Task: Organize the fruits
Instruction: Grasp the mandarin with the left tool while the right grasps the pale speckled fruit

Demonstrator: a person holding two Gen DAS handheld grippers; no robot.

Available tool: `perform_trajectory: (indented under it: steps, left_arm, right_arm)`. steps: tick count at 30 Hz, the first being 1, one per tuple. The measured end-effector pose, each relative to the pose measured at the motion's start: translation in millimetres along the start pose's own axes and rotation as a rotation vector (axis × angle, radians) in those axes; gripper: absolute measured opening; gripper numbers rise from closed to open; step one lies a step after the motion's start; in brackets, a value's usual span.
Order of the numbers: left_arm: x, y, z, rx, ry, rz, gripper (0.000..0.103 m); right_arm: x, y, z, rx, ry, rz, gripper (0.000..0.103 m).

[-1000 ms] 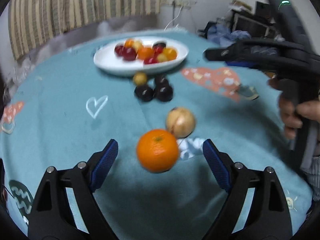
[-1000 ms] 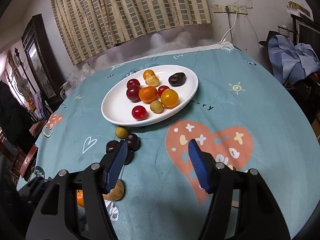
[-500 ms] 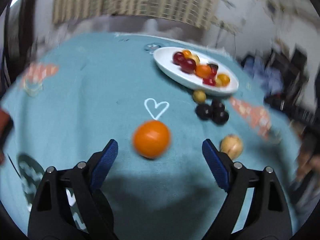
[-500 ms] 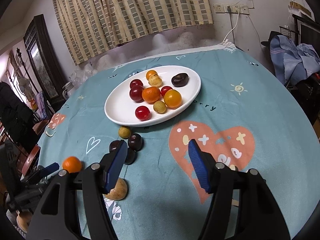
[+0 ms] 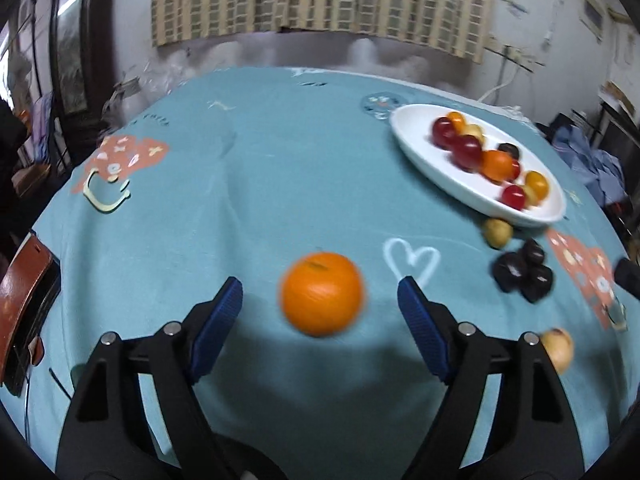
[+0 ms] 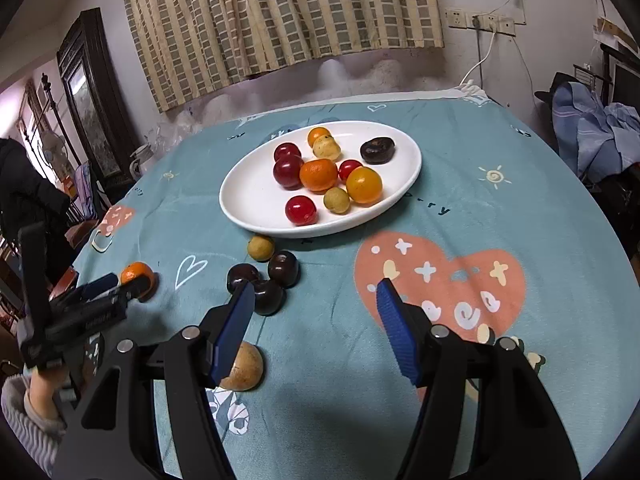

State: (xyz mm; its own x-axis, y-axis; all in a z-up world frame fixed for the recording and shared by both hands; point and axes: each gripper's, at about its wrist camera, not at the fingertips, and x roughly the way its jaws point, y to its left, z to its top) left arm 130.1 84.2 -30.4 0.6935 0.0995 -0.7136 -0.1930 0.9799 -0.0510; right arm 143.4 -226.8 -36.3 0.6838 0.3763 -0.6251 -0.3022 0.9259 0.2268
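Closing left gripper [image 5: 320, 300] around orange [image 5: 322, 294], untouched | right gripper [image 6: 316, 304] open, empty

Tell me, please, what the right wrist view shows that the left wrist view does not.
Only the right wrist view shows the left gripper from outside, at the orange, plus wall sockets. Only the left wrist view shows a brown chair at the table's edge. Both show the white plate of fruit, three dark fruits and the teal tablecloth.
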Motion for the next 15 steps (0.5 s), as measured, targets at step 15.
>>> perform_trajectory:
  steps: [15]
  left_arm:
    - [5, -9, -4, 0.045, 0.039, -0.075, 0.046]
  right_arm:
    - [15, 41, -21, -0.161, 0.104, 0.088, 0.064]
